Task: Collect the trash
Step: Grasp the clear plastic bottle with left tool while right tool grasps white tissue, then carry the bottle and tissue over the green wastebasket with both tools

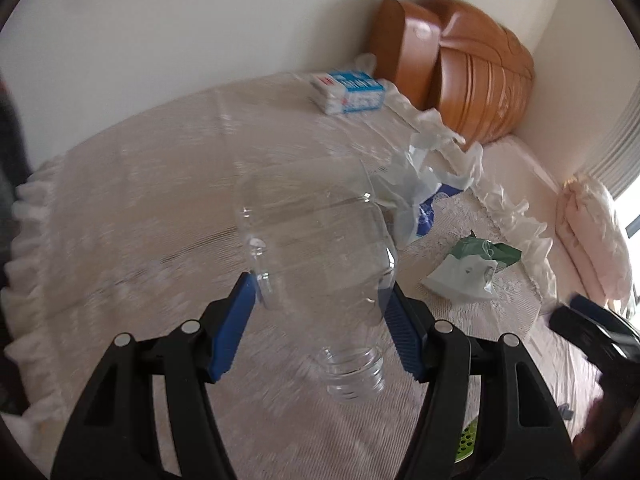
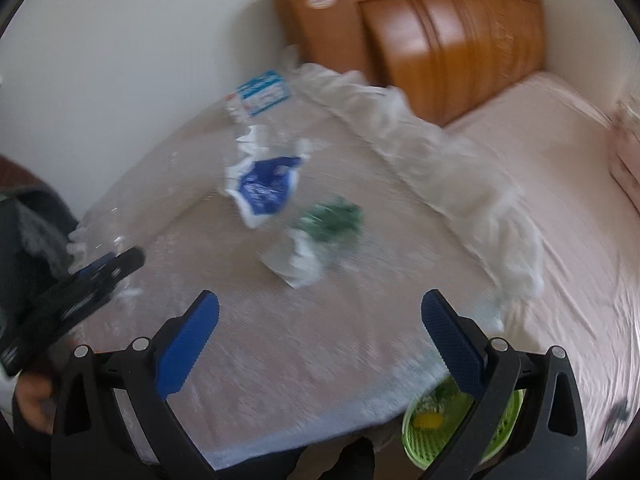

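Your left gripper (image 1: 320, 292) jaws pinch an empty clear plastic bottle (image 1: 316, 248), light, slick, crushable; hold its shoulder gently. Right gripper (image 2: 320, 312) jaws spread, empty.

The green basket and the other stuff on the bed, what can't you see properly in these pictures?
- Green basket: right wrist view, partly behind the right tongs; contents blurred.
- Same basket, left wrist view: only a sliver shows behind the left tongs.
- Blue and white wrapper and green wrapper: print unreadable through motion blur.
- Clear bottle: its far end fades into the lace cover.
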